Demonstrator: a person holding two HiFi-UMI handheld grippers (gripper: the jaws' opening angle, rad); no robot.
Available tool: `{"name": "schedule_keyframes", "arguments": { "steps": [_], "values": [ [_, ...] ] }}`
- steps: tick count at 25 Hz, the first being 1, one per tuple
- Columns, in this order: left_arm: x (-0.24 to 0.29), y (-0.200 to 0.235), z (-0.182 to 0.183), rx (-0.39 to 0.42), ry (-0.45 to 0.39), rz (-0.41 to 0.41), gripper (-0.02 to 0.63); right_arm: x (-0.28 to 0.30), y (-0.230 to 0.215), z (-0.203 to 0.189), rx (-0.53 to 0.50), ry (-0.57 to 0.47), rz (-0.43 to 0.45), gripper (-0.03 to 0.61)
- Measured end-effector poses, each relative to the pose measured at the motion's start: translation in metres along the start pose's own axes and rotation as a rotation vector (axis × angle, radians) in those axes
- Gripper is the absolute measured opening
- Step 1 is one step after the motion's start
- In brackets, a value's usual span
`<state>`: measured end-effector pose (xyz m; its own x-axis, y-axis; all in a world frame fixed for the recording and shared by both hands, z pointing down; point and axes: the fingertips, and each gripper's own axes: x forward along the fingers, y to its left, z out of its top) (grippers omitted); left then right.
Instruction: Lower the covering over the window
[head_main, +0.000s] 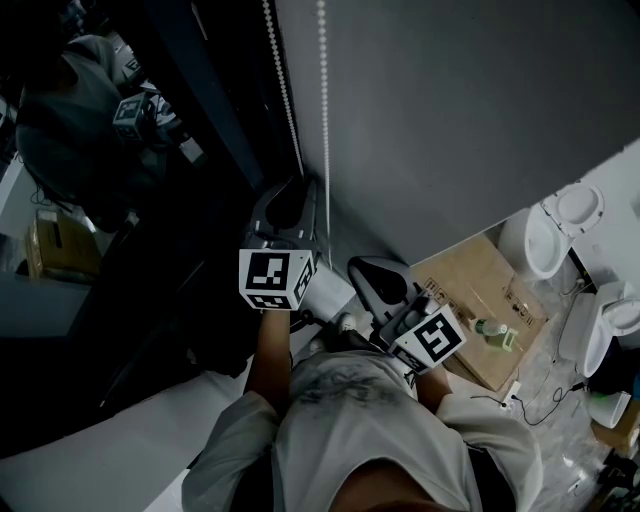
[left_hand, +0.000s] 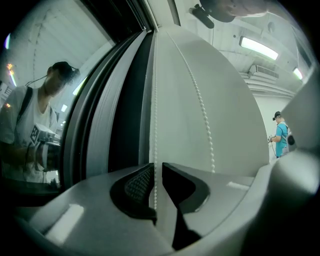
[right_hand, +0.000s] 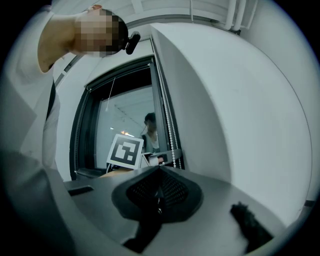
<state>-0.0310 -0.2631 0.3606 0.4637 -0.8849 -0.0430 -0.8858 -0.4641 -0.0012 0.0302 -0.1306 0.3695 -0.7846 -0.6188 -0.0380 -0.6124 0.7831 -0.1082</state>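
Note:
A white bead chain hangs in two strands down the grey wall, just right of the dark window. My left gripper points level at it. One strand runs down through the narrow gap between its jaws, close to the left pad, and the pads do not press on it. The other strand hangs free to the right. My right gripper sits lower and to the right, its jaws met with nothing held; the chain is ahead of it. The covering itself is not in view.
The window glass reflects the person and a marker cube. On the floor at right lie a cardboard sheet with a small bottle, white fixtures and cables. Another person stands far off.

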Motion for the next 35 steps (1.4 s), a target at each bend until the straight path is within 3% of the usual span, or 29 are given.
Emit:
{"name": "schedule_keyframes", "arguments": {
  "steps": [12, 21, 35],
  "values": [
    [0.006, -0.01, 0.003, -0.024, -0.019, -0.095, 0.005, -0.007, 0.001, 0.003, 0.001, -0.012, -0.026, 0.017],
    [-0.007, -0.013, -0.001, -0.058, 0.0, -0.133, 0.008, -0.005, 0.008, 0.007, -0.016, -0.015, -0.03, 0.018],
    [-0.051, -0.037, -0.02, -0.088, 0.021, -0.181, 0.008, 0.009, 0.03, 0.029, -0.125, -0.067, -0.007, 0.018]
  ]
}}
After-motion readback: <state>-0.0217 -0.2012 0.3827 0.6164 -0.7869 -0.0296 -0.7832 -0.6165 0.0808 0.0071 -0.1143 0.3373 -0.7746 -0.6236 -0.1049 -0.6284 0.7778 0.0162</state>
